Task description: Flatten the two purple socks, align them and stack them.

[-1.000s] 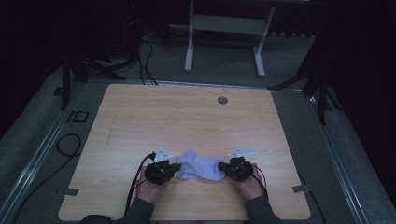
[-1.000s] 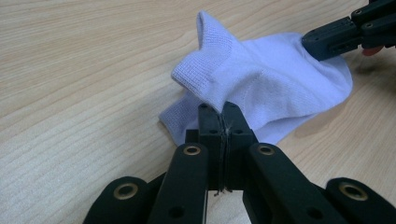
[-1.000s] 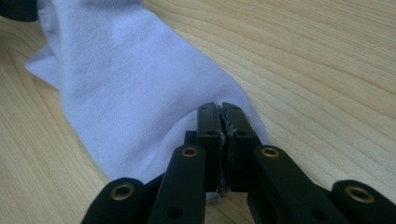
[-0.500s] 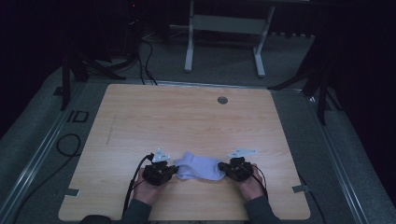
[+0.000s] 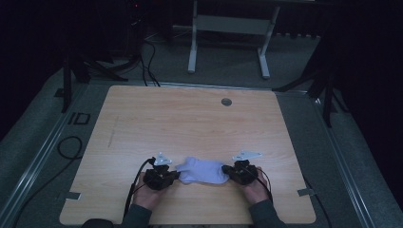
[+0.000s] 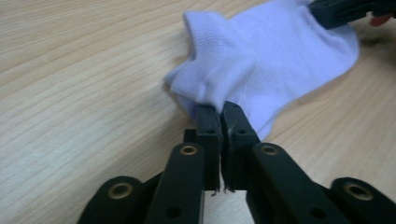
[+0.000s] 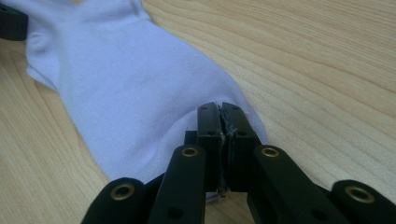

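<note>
At the near edge of the bench (image 5: 190, 118) two sleeved forearms come in side by side, each hand wrapped around a hand-held gripper and lying low, almost flat on the wood. The left hand (image 5: 147, 194) points its gripper inward and to the right; the right hand (image 5: 254, 187) mirrors it, pointing inward and to the left, so the two tools face each other across a short gap.

Between them lies a white sock (image 5: 203, 171), stretched left to right on the near part of the bench, a little right of its middle line. The left hand-held gripper (image 5: 175, 175) has the sock's left end: in the left gripper view its jaws stand nearly together with a fold of fabric by the cuff (image 6: 210, 88) pinched at their tips. They have just been easing apart slightly, yet the cloth is between them and they grip it. The right hand-held gripper (image 5: 227, 172) bites the sock's right end, jaws pressed together on the rounded edge of the fabric, as the right gripper view shows (image 7: 223, 116).

A cable (image 5: 135, 183) loops from the left tool back toward the near edge.

Farther off the bench is bare wood, with a small round grommet (image 5: 226, 101) near its far edge. Beyond that, on the dim floor, stands a pale metal frame (image 5: 228, 33).
</note>
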Tool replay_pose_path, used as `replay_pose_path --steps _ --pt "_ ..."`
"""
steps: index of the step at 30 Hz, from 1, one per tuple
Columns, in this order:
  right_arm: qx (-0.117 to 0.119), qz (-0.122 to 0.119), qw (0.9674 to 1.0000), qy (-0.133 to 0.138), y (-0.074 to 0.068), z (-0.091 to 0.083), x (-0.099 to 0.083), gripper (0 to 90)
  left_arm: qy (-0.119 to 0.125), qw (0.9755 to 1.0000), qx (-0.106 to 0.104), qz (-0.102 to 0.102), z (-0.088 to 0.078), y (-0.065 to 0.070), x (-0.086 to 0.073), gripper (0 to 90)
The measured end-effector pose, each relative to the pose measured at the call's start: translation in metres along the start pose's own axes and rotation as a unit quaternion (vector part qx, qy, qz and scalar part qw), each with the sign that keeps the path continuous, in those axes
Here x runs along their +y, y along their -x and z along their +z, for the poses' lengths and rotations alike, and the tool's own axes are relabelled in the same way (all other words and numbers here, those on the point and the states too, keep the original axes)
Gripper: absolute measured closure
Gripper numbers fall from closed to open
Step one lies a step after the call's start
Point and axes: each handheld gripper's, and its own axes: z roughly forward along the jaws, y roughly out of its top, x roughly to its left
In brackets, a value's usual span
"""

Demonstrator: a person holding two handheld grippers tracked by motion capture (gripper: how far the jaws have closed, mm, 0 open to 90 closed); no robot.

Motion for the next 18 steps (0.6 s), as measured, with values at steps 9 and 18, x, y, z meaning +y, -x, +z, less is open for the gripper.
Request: replay_pose_path --steps 9,18 --pt "0.001 0.002 1.0 0.001 0.0 0.0 0.0 86.9 0.039 0.9992 0.008 -0.007 -0.01 -0.007 0.002 73.3" --pt "0.002 0.003 1.0 0.001 0.0 0.0 0.0 86.9 0.049 0.9981 -0.008 0.036 0.0 0.001 0.006 81.5"
